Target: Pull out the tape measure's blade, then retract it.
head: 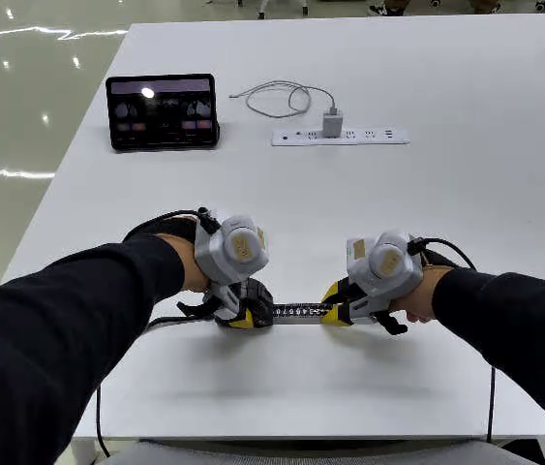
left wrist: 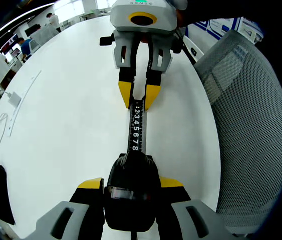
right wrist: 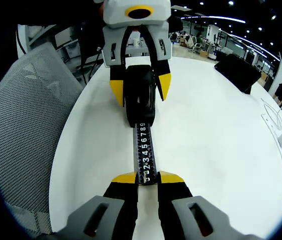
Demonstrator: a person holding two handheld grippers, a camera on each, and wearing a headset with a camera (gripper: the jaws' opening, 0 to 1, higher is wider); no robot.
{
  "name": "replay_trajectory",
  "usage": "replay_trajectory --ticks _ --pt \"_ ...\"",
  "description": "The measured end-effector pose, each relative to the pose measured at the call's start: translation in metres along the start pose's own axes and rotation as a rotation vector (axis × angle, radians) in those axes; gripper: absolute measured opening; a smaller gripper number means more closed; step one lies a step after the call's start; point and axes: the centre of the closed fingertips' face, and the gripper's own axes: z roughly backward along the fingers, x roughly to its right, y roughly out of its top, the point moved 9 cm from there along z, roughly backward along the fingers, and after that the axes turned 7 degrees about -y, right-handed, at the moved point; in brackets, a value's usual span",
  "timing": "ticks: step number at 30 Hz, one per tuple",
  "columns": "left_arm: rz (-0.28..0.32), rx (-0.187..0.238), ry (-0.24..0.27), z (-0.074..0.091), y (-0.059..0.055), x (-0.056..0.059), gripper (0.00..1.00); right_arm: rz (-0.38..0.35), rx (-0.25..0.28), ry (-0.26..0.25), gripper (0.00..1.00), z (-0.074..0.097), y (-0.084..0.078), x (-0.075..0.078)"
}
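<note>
You're in an open-plan office. Your white table (head: 466, 87) holds a tablet (head: 162, 110) at 11 o'clock, a power strip (head: 340, 137) at 12. Mesh chair (right wrist: 25, 125) at 6; desk rows (right wrist: 196, 42) beyond.

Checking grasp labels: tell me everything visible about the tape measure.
The tape measure has a glossy black, rounded case, resting on the white table near its front edge. Its blade, dark with white numerals, is out a short way, running straight between the two grippers; numerals up to 9 read. The left gripper is clamped on the case; the right gripper pinches the blade's tip end.
</note>
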Motion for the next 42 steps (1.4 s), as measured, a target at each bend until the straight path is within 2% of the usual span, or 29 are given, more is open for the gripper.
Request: replay_trajectory --ticks 19,27,42 --pt "-0.002 -0.003 0.002 0.001 0.0 0.0 0.36 -0.032 -0.003 -0.012 0.09 0.012 -0.011 0.002" --pt "0.02 0.019 -0.003 0.002 -0.002 -0.002 0.36 -0.04 -0.009 -0.019 0.09 0.017 -0.019 0.005" --pt "0.005 0.002 -0.003 0.001 0.0 -0.001 0.36 -0.05 -0.018 -0.024 0.09 0.025 -0.029 0.006"
